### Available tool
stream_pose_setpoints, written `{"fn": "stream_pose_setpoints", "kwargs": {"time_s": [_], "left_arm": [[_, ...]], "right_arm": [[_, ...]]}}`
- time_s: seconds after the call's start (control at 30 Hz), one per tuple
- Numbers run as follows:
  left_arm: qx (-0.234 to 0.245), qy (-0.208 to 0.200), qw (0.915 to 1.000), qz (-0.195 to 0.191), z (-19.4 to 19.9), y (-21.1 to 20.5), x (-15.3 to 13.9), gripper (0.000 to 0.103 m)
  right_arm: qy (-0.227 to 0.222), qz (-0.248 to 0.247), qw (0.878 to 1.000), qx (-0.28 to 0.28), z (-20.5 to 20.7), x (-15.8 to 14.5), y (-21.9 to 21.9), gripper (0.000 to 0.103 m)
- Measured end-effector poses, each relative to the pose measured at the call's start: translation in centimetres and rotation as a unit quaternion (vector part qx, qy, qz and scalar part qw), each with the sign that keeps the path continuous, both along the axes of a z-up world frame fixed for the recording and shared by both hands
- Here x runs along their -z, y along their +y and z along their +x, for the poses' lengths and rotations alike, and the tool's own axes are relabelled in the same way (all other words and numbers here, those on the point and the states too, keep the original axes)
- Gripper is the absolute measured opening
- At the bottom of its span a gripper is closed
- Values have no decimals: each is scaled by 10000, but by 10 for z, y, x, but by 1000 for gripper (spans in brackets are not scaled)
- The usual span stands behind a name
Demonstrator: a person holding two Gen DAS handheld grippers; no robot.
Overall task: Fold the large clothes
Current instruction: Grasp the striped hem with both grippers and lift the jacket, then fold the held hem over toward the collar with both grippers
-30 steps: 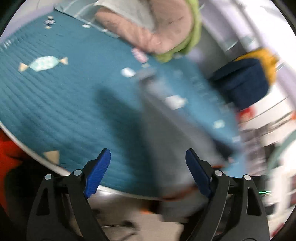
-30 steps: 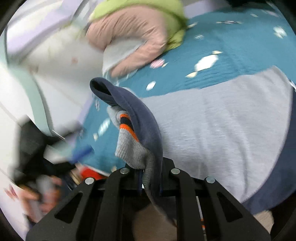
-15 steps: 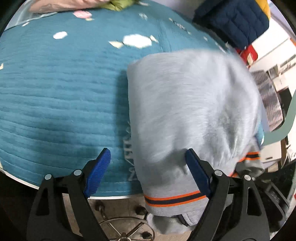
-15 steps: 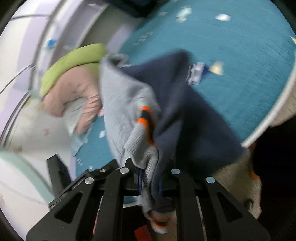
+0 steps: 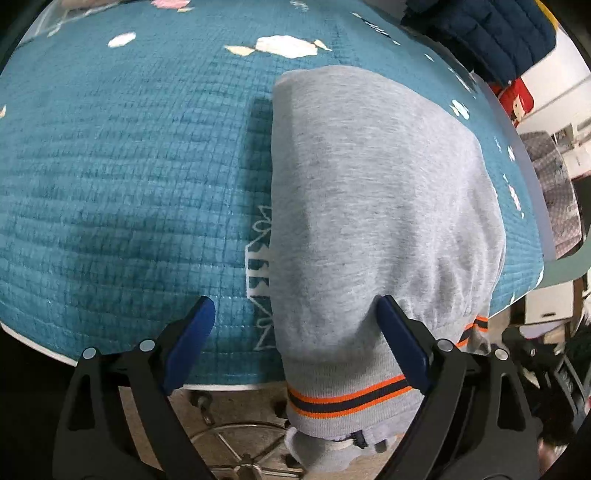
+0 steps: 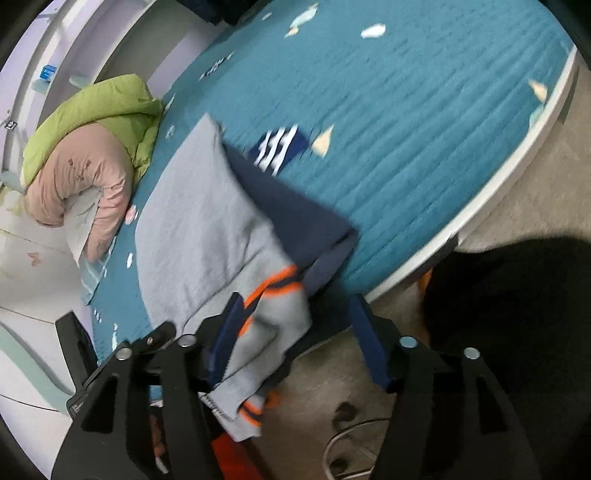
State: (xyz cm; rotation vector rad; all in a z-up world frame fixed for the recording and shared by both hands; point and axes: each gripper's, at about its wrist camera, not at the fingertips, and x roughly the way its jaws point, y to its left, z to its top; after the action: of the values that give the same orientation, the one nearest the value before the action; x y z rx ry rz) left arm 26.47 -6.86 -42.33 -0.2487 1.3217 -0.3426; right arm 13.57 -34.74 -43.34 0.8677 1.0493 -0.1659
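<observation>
sweater (image 5: 369,206): grey, folded over on itself, lying on the teal quilt (image 5: 129,184); in the left wrist view it fills the centre and right of the frame; its ribbed hem with orange and navy stripes hangs over the near edge of the table at the bottom centre; in the right wrist view a navy part of it shows at mid-frame, beside the grey
left gripper (image 5: 291,339): jaws wide apart at the bottom of its own view; nothing pinched; the right blue pad lies against the grey cloth near the hem, the left pad sits over bare quilt, clear of the sweater
right gripper (image 6: 295,332): jaws have just been opening and now stand apart; a grey cuff with an orange and navy band lies between them, draped against the left pad; the right pad stands clear of the cloth; no grip visible
quilt: teal, ribbed, with small white and cream shapes; covers a round table with a white rim (image 6: 517,162)
pile of clothes (image 6: 92,158): green and pink padded pieces, upper left of the right wrist view, at the far edge of the quilt, just beside the sweater's far end
navy padded jacket (image 5: 491,33): upper right of the left wrist view, beyond the table
floor (image 6: 535,192): beige, right side of the right wrist view
</observation>
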Motion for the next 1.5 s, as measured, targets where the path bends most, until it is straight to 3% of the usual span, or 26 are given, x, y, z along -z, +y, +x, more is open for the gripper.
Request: {"fn": "stream_pose_setpoints", "kwargs": {"time_s": [0.17,0.27,0.43,0.6,0.8,0.83,0.87,0.9,0.97,1.07,1.17,1.23,1.5], "left_arm": [[-125,308,9982,-507,-5,12,6,89],[-88,314,9982,-496,-9,10,10,89],[-129,343,9979,-525,-11,11,11,89],[-218,429,9966,-668,-9,12,15,90],[-147,297,9983,-471,-9,0,13,94],[-112,265,9988,-407,-10,-2,12,94],[-114,240,9989,-381,-10,-4,10,93],[-93,207,9989,-399,-10,-6,6,92],[80,84,9992,-386,-12,-15,1,74],[331,-153,9991,-199,-14,-22,-7,60],[458,-337,9980,-270,-15,-17,-19,43],[528,-523,9967,-320,-16,-13,-32,37],[179,-1194,9893,-816,3,49,-98,36]], "right_arm": [[123,687,9967,-420,28,32,-24,67],[212,1162,9909,-641,42,49,-26,67],[-24,1985,9778,-669,36,61,-28,69],[-98,2106,9745,-773,40,61,-21,77],[81,1532,9841,-899,59,59,-2,74],[42,1317,9864,-986,57,52,2,54],[19,1255,9865,-1050,59,49,6,41],[-15,1172,9871,-1089,61,45,10,38],[-9,950,9891,-1121,61,33,17,31],[-129,573,9902,-1267,62,9,34,28],[-432,320,9864,-1556,61,-22,52,26],[-635,79,9814,-1808,64,-46,68,26],[-1421,-94,9561,-2559,102,-120,137,21]]}}
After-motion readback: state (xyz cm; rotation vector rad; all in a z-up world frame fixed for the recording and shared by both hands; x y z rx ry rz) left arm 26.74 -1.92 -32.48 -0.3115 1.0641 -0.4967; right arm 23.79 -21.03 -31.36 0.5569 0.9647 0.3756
